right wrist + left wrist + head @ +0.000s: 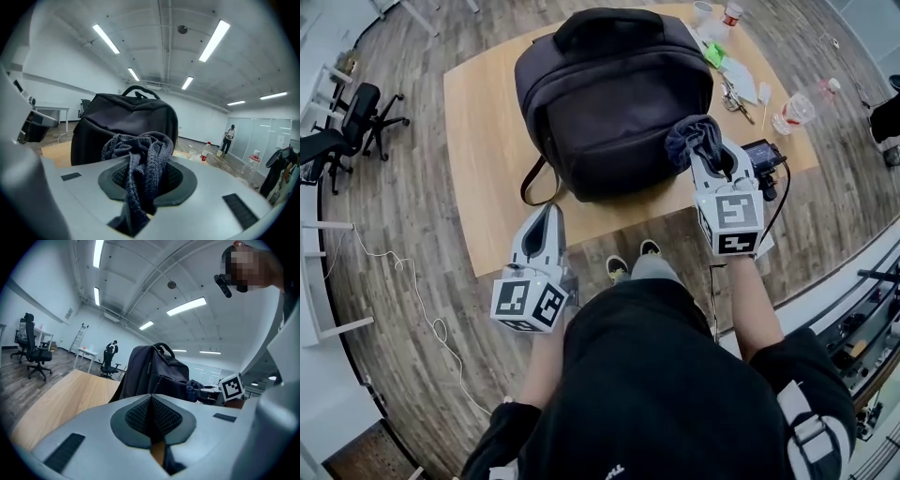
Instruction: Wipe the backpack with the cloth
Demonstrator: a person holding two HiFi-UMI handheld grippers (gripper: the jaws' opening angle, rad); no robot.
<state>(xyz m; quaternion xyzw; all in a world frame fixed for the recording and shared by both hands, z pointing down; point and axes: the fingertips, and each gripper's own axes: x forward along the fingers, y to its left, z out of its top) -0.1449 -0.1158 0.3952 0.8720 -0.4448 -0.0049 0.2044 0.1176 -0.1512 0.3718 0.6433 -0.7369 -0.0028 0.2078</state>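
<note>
Between the jaws of my right gripper (147,180), I am clamping one bunched cloth (140,150), near the one backpack (609,103) standing on the table (478,122). My left gripper (549,217) is hanging closed, empty and apart from the backpack. Pressing risks tipping the unbraced backpack; dragging risks pulling the cloth free.

Black shirt (666,375) — grey tongs (550,214) (714,150)

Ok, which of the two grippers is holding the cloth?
The right gripper: the dark cloth is pinched between its jaws, by the backpack. The left gripper is shut on nothing.
</note>
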